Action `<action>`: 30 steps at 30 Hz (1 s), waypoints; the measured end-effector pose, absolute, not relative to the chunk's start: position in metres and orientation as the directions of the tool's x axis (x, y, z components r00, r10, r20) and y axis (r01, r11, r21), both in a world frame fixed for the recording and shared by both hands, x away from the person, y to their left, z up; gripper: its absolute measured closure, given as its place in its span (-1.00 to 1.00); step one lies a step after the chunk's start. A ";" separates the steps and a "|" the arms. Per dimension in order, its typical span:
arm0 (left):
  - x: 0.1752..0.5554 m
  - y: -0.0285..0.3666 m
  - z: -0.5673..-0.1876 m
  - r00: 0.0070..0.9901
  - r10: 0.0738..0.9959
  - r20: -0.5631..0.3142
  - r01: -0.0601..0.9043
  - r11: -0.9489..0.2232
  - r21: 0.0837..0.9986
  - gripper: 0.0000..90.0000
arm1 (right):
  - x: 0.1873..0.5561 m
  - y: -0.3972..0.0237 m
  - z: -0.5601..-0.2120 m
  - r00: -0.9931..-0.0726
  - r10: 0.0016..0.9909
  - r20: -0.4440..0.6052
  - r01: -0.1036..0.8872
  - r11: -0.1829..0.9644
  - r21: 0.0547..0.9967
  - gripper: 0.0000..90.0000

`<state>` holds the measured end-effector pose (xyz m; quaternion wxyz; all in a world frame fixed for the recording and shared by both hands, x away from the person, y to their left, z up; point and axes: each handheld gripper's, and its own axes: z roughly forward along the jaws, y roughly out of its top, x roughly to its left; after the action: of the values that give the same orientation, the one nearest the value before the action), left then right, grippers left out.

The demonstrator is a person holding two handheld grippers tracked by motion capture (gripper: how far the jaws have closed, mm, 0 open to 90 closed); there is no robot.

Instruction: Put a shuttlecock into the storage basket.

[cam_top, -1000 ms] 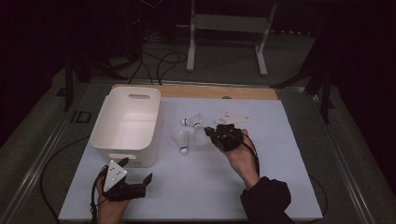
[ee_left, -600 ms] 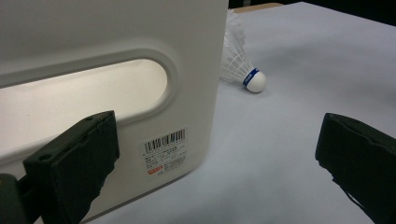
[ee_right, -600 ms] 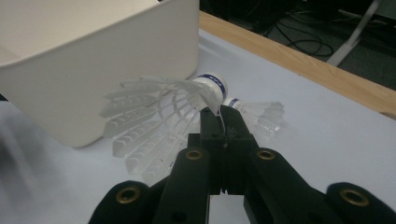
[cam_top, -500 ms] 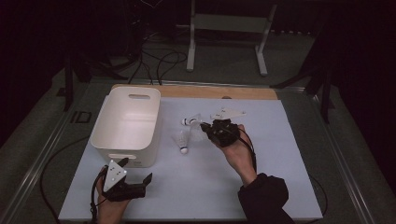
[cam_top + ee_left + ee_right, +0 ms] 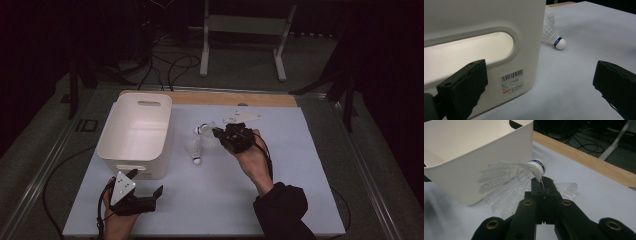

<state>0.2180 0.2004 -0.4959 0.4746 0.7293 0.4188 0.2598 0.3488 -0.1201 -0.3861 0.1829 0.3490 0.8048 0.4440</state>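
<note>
Beside the white bin (image 5: 136, 131), the right claw (image 5: 218, 133) is clamped on a feather of a shuttlecock (image 5: 509, 180) held above the tabletop (image 5: 300, 150). Carry it level over the bin rim before release, since the thin-feather grip can slip. The left claw (image 5: 145, 187) rests with jaws apart; a second shuttlecock (image 5: 194, 150) lies near the bin.

You have a white bin (image 5: 137, 132) bearing a barcode label with a red mark (image 5: 511, 81). White shuttlecock (image 5: 509, 181), blue band at its cork. Pale grey-blue mat (image 5: 300, 165); tan wood strip (image 5: 210, 98) far. Black grippers (image 5: 235, 137).
</note>
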 end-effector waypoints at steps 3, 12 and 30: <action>0.218 0.200 -0.496 0.513 0.858 -0.019 0.364 -0.198 0.910 -1.00 | 0.352 -0.120 -0.383 -0.691 0.723 0.024 0.399 0.353 0.846 0.99; 0.218 0.201 -0.496 0.514 0.858 -0.020 0.364 -0.197 0.910 -1.00 | 0.357 -0.119 -0.380 -0.695 0.718 0.039 0.394 0.335 0.856 0.99; 0.218 0.201 -0.496 0.514 0.858 -0.021 0.363 -0.195 0.911 -1.00 | 0.360 -0.108 -0.372 -0.704 0.710 0.026 0.372 0.338 0.865 0.99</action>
<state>0.2181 0.2010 -0.4957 0.4762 0.7282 0.4191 0.2596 0.3600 -0.1084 -0.3723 0.1815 0.3390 0.7974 0.4650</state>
